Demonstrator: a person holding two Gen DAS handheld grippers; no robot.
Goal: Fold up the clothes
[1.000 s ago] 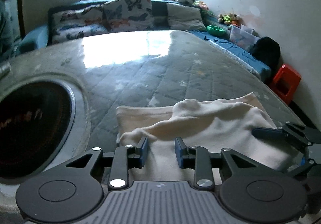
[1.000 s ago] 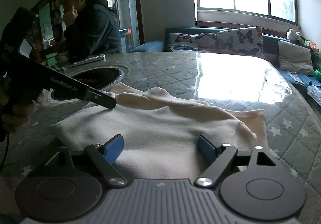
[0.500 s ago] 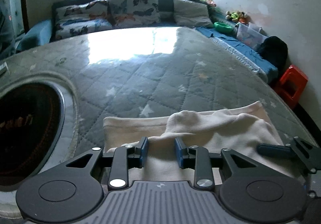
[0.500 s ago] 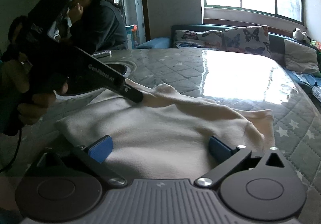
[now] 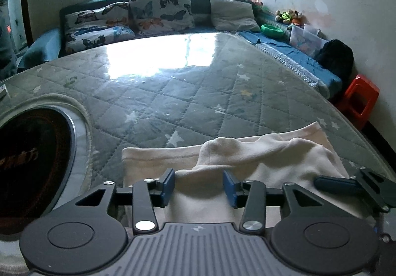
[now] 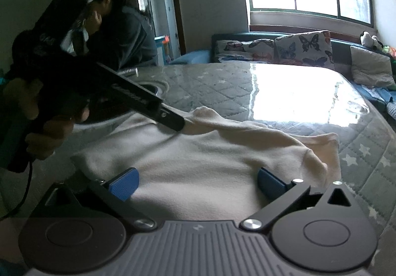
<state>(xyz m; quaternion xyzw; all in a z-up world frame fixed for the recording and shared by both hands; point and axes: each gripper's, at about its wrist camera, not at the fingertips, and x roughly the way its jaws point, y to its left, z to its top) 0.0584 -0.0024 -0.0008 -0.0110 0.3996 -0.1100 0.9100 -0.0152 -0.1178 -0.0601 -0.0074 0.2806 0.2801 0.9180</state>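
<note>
A cream fleece garment (image 5: 259,154) lies partly folded on the quilted grey table cover (image 5: 185,102), at its near edge. My left gripper (image 5: 199,185) is low over its left part, blue pads apart, with a raised ridge of the cloth lying loosely between them. In the right wrist view the left gripper's tip (image 6: 177,122) touches the same ridge of the garment (image 6: 198,159). My right gripper (image 6: 198,183) hovers wide open over the flat middle of the cloth. One finger of it (image 5: 331,183) shows at the lower right in the left wrist view.
A round dark recess (image 5: 29,164) is set into the table to the left of the garment. A sofa with butterfly cushions (image 5: 160,11) runs behind the table, and a red stool (image 5: 360,100) stands at the right. A person (image 6: 123,36) sits at the far left side.
The left gripper's pads have spread wider around the cloth ridge. The right gripper has come closer over the garment, and the left gripper's tip has moved inward along the fold.
</note>
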